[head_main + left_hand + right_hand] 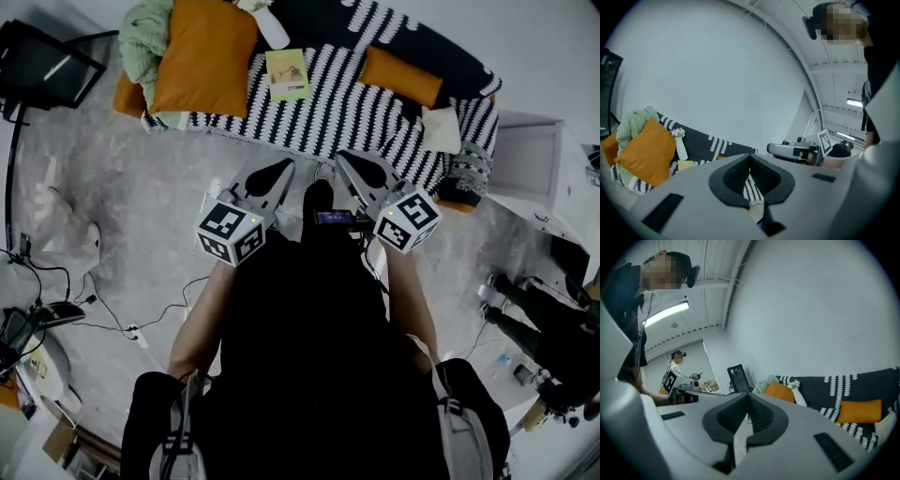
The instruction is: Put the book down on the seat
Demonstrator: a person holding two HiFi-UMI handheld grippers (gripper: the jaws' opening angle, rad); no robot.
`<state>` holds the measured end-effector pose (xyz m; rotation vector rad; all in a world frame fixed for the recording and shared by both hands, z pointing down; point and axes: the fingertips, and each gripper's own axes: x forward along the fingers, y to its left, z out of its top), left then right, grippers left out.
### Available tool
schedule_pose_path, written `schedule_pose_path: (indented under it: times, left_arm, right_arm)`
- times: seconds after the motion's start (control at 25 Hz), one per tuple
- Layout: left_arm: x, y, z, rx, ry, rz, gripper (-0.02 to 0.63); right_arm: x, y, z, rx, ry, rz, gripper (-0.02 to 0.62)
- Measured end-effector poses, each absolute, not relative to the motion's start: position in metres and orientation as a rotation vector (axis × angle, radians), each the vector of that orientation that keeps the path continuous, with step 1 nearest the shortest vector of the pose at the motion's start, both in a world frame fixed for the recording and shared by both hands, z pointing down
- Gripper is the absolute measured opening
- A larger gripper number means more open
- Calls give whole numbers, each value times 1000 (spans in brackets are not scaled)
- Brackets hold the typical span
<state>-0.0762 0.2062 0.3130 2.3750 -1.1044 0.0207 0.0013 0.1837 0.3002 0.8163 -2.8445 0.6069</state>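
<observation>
The left gripper [284, 169] has its jaws pressed together at the tips, with nothing between them (only the striped cloth shows through the small gap behind the tips). The right gripper [349, 164] is closed the same way and is also empty. Both are held side by side in front of the person, pointing toward the sofa and touching nothing.

The book [288, 74] lies flat, cover up, on the seat [375, 108], well away from both grippers. It sits toward the left part of the seat, just right of the big orange pillow [202, 56] and near the white vase [272, 26]; a smaller orange pillow [401, 77] lies farther right. The book's long axis runs from the near edge of the seat toward the backrest, tilted only slightly.
</observation>
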Motion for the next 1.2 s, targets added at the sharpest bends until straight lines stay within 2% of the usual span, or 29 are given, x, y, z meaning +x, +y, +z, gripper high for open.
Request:
schedule_pose_path:
  times: [0.52,0.96,1.2]
  left_arm:
    - [-93,308,312,2446,-1009,22,12]
    - [-65,307,306,2438,-1022,25,12]
    - [-56,298,305,2393,-1044,-11,12]
  right_arm:
    - [-19,292,300,938,-2823,592,15]
    - [24,283,278,938,-2832,537,16]
    - [25,282,286,911,-2816,572,15]
